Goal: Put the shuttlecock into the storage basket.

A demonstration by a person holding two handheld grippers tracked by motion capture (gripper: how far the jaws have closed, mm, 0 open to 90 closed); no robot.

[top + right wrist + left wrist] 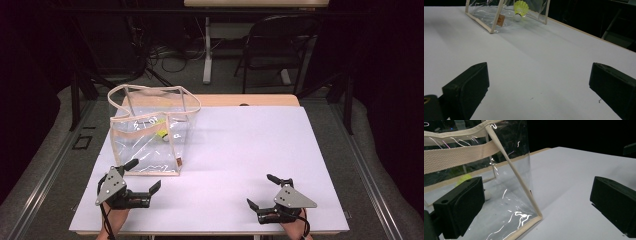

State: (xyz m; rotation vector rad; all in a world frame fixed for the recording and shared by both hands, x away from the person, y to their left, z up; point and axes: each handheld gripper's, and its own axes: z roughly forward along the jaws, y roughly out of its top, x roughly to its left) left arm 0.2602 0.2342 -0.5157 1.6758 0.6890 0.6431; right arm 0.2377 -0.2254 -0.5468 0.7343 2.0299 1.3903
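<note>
A white rectangular surface [235, 165] sits in a dark room, with a black folding chair [274, 42] and loose cables on the floor beyond its far edge.

Towards the far left corner stands a clear plastic tote bag with beige fabric trim and handles [150, 132], upright and open at the top. Inside it, on the bag's floor, lies a yellow-green shuttlecock with a white cork tip [162, 134]; the right claw view shows it through the clear wall, skirt upward and cork down [520, 9]. A small brown tag [501, 20] hangs on the bag's near right vertical seam.

At the near left corner the left claw [146, 175] is held low over the surface, its jaws spread wide and empty. One jaw tip lies just beside the bag's near bottom edge; contact cannot be confirmed. The left claw view shows the bag's near bottom corner [537, 216] lying between the two jaws.

Near the near edge, right of centre, the right claw [262, 191] is likewise wide and empty, well apart from the bag, with bare surface between its jaws.
</note>
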